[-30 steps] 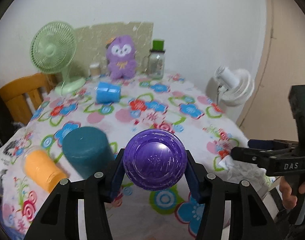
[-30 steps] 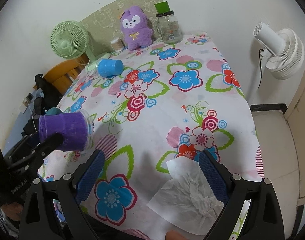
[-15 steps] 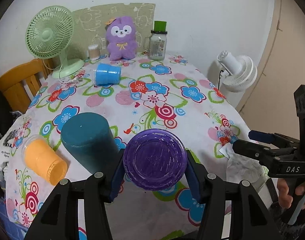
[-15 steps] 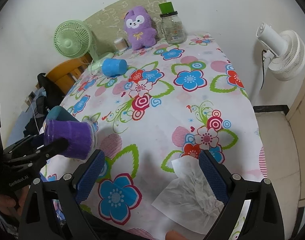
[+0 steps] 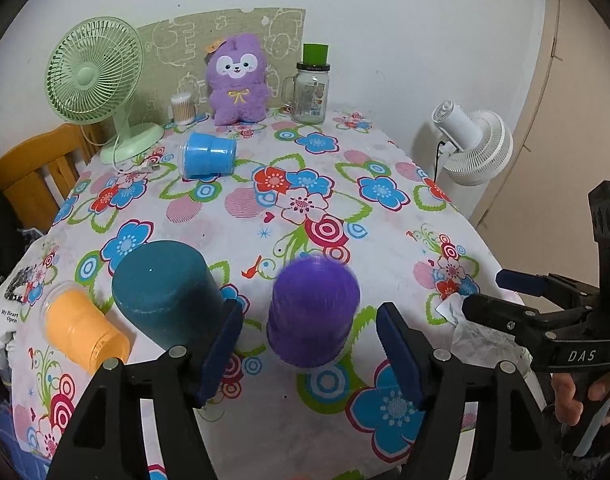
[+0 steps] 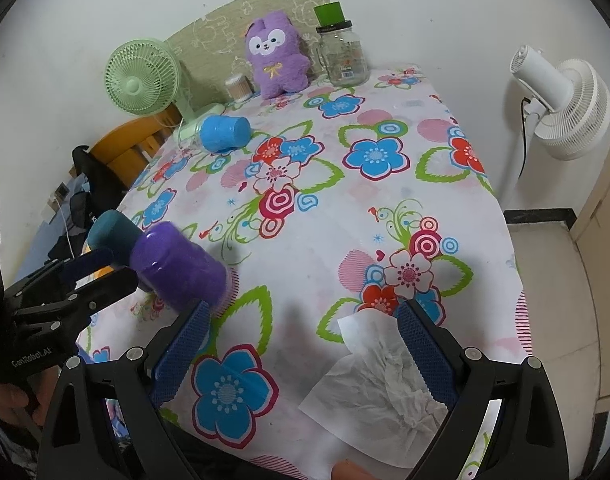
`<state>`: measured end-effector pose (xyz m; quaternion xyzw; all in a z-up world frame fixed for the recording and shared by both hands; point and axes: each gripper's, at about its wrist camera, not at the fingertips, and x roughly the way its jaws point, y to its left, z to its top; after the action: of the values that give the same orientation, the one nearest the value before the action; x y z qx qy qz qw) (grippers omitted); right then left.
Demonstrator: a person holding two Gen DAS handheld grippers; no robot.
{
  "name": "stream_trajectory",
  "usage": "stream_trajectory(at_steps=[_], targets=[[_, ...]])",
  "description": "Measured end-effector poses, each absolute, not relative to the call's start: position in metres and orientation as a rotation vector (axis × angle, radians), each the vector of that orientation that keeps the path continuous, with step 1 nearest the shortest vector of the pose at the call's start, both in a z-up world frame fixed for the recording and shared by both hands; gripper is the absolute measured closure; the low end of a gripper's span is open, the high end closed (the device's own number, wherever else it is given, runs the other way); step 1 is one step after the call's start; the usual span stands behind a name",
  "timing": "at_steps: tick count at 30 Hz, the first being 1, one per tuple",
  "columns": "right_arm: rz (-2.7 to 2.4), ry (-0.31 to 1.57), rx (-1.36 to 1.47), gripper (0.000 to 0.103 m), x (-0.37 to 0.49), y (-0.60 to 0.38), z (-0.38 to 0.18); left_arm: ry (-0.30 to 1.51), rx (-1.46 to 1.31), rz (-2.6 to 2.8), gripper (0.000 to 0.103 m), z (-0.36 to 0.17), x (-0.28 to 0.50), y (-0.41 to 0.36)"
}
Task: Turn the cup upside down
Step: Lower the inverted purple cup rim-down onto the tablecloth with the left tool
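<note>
The left gripper (image 5: 309,344) has its blue-padded jaws spread wide, and the purple plastic cup (image 5: 312,312) sits between them, touching neither pad. It is blurred in both views, so it looks to be in motion, and from the right wrist view it leans off vertical. Whether its rim has met the flowered tablecloth (image 5: 305,200) is hard to tell.

The risk from here: a cup let go on a tilt could tip onto its side and roll toward the near edge of the table. It could also knock the dark teal cup (image 5: 161,292) standing base-up just to its left, with the orange cup (image 5: 85,332) lying on its side beyond that.

The purple cup shows a closed, rounded base uppermost and ribbed walls, mouth facing down, so the flip looks nearly complete.

The right gripper (image 6: 301,344) hangs with jaws apart over the near right of the table, holding nothing, above a crumpled white tissue (image 6: 381,392).
</note>
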<state>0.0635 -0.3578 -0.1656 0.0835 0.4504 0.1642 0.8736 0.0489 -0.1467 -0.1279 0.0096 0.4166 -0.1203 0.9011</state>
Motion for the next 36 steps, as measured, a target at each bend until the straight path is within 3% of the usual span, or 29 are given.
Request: stream_trajectory(at_steps=[36], targets=[[0.376, 0.946, 0.104, 0.007, 0.075, -0.320, -0.155, 0.838, -0.026, -0.224, 0.029, -0.120, 0.047, -0.122]])
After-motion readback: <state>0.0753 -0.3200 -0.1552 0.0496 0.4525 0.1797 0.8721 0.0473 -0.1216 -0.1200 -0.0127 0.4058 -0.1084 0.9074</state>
